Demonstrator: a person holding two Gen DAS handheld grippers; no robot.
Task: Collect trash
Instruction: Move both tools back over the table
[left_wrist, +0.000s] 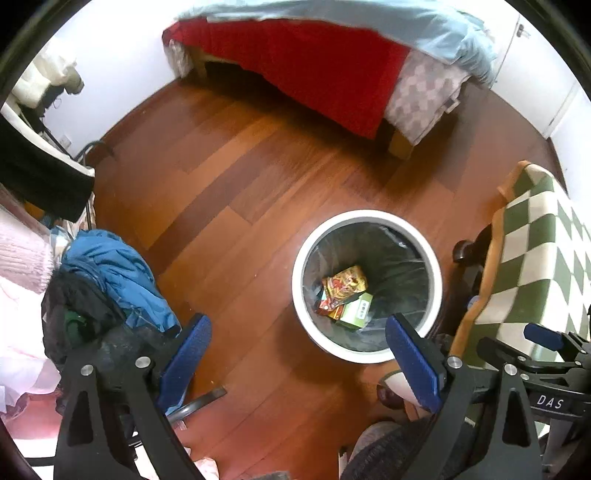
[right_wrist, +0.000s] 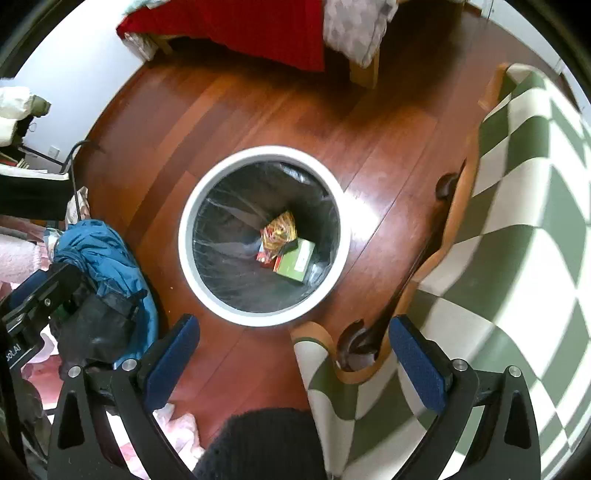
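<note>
Shiny wood floor between the jaws, smooth white bin ahead with crinkly plastic liner, glossy wrappers, soft checked cloth right

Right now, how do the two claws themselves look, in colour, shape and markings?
Both alike: the left claw and right claw have black angular frames with triangular cut-outs and silver round bolts, and flat fingers faced with textured blue pads. White letters "DAS" mark the right claw's body.

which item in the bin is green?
The flat box with a white label, lying at the bottom of the bin, partly under the red-and-yellow wrappers.
</note>
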